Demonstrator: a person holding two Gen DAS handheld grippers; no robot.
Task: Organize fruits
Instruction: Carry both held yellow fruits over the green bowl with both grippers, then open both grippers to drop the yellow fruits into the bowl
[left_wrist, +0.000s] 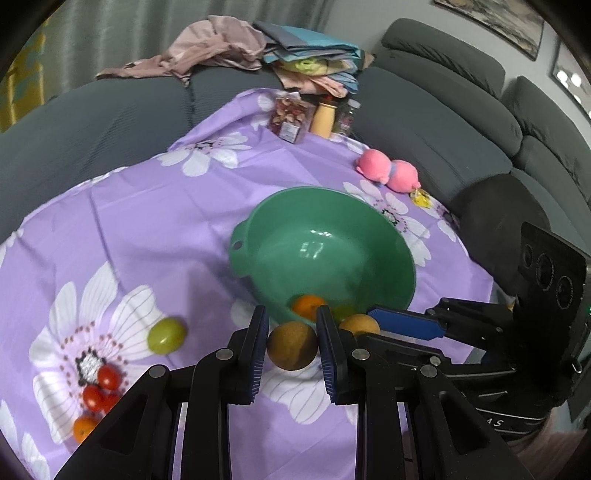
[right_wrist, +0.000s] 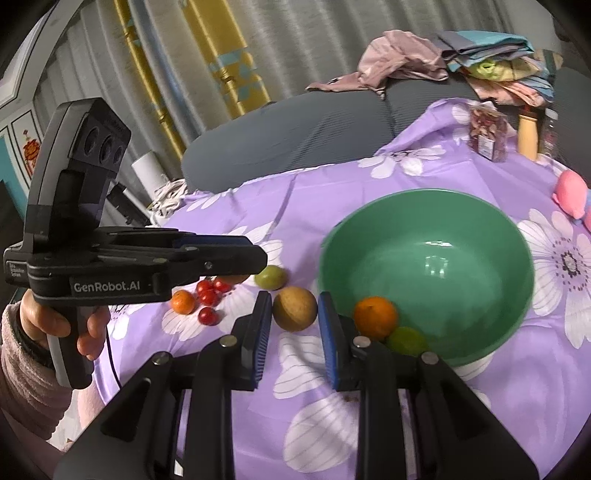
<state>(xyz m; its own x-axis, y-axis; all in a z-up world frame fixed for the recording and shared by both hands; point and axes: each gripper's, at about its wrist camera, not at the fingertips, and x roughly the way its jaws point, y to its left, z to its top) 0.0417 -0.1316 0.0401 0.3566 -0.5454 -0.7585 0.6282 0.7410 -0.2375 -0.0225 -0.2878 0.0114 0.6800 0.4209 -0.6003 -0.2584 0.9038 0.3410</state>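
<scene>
While clamped, brown fruit between left tool pads.

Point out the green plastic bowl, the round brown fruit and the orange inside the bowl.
Green plastic bowl (right_wrist: 424, 195), right wrist view, far rim.
Round brown fruit (right_wrist: 294, 308), right wrist view, centre.
Orange (right_wrist: 375, 316), right wrist view, centre.

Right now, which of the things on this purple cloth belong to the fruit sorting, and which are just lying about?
Job: green bowl, orange and lime-green fruit inside it, brown fruit, loose green fruit, cherry tomatoes, small orange.
Lying about: pink plush toy, snack jar, tan bottle, clothes pile.
</scene>
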